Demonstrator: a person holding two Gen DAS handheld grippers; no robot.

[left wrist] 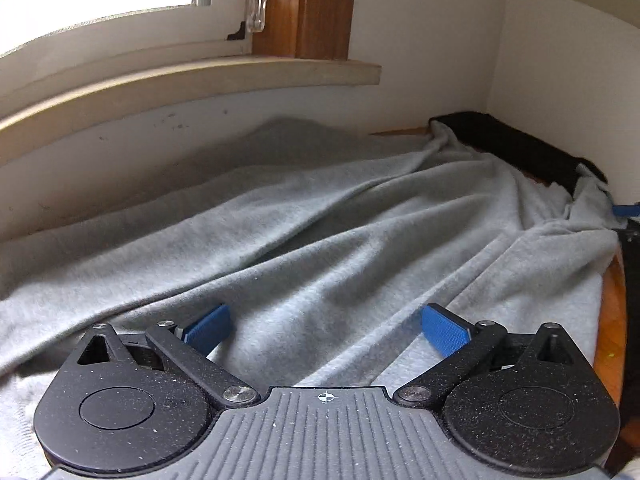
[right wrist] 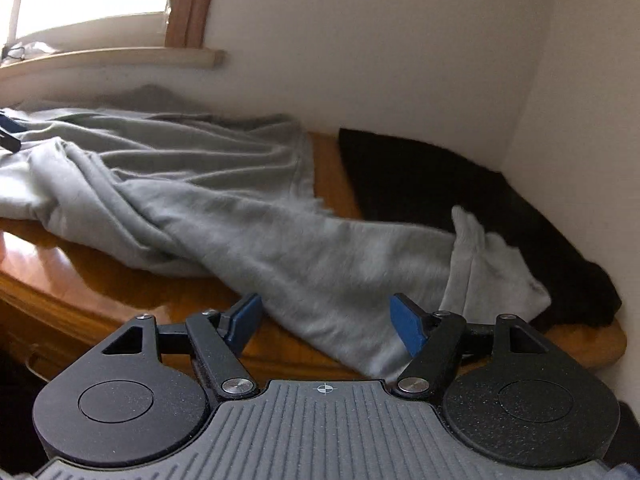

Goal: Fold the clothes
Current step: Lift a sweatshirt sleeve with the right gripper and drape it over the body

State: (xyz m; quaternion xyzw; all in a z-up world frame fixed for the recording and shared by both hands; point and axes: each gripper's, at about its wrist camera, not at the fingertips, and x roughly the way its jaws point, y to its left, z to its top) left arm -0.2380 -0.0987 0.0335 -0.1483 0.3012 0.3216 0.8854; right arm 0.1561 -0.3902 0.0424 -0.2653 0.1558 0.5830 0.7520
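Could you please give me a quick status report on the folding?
Left claw open, right claw open, both empty. Rumpled grey fleece garment unfolded on glossy wooden table. Black folded cloth under its far end.

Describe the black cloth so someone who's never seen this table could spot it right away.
Find the wooden table pushed into the corner of the white walls. The black cloth lies flat in that corner, partly under the end of the gray garment. It is the only dark fabric there, and it is smooth, not rumpled.

left tool point(left wrist: 326, 330) gapes over grey garment point(left wrist: 320, 232).
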